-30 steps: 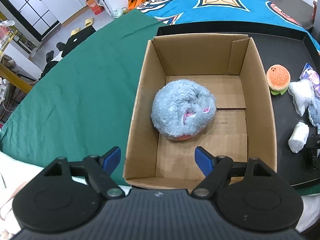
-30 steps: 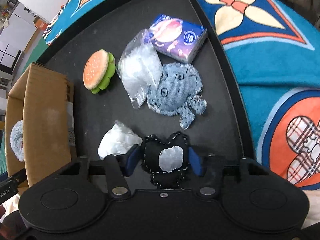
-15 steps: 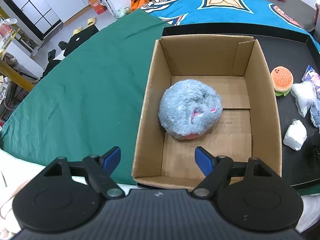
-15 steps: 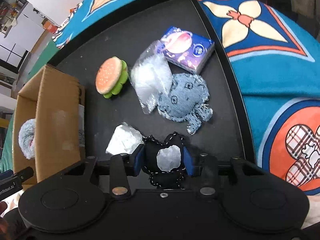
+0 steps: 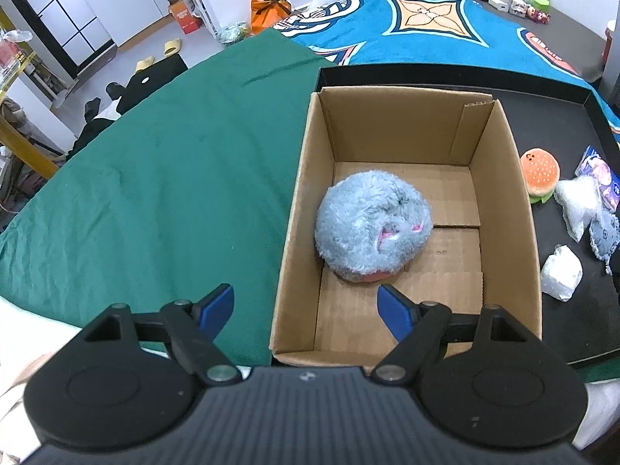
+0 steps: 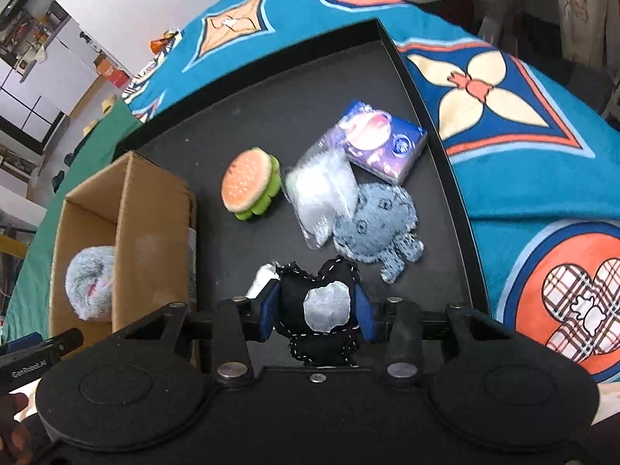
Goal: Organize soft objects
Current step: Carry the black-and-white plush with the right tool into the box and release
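An open cardboard box (image 5: 503,178) (image 6: 151,224) stands on a black tray (image 6: 294,93) and holds a fluffy blue-grey plush (image 5: 372,228) (image 6: 91,279). My left gripper (image 5: 306,306) is open and empty, hovering over the box's near left corner. My right gripper (image 6: 316,310) is shut on a black stitched plush with a white patch (image 6: 321,302), lifted above the tray. On the tray lie a burger plush (image 6: 250,184) (image 5: 539,172), a denim plush (image 6: 376,228), a clear plastic bag (image 6: 321,193), a tissue pack (image 6: 381,141) and a white wad (image 5: 562,275).
Green cloth (image 5: 155,193) covers the table left of the box. A blue patterned cloth (image 6: 523,124) lies right of and behind the tray. The tray has a raised rim (image 6: 434,124). Room floor and furniture show beyond the table.
My right gripper closed tighter on the black plush and lifted it, drawing back from the tray. My left gripper shifted left, so the box sits further right in its view.
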A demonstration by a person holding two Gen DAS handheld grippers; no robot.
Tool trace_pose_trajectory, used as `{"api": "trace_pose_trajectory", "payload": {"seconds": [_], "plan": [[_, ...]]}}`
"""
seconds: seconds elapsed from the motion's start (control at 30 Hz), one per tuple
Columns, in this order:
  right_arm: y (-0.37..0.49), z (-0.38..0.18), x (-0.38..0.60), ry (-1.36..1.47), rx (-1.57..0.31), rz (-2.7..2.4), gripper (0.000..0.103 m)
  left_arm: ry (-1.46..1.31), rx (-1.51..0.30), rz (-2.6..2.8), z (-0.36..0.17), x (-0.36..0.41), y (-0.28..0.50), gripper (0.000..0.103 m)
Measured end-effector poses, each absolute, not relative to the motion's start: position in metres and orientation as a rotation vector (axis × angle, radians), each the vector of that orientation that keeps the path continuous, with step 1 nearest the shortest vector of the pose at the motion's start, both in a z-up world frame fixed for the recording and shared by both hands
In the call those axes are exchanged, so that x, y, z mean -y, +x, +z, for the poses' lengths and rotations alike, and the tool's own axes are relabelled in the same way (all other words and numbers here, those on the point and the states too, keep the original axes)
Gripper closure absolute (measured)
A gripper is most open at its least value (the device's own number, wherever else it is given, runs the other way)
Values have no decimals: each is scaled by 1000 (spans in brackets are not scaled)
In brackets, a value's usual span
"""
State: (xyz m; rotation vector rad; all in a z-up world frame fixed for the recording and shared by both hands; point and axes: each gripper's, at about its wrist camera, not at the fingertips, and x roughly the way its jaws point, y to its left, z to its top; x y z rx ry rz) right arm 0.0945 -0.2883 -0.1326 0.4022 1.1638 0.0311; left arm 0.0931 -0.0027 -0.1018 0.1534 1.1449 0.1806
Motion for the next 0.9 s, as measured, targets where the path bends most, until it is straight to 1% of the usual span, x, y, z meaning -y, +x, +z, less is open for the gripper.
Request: {"api": "trace_pose_trajectory", "payload": {"seconds": [0.53, 0.6, 0.73, 0.9], "plan": [[106, -90, 253, 340, -983, 99, 62, 80, -1079, 152, -101, -20, 93, 24], [107, -87, 249, 335, -972, 114, 62, 72, -1081, 150, -102, -23, 94, 26], [107, -80, 238, 317, -933, 157, 62, 61, -1065, 149, -101, -26, 93, 27], [106, -74, 227, 287, -882, 208, 62, 40, -1051, 141, -101, -29, 95, 33]]}}
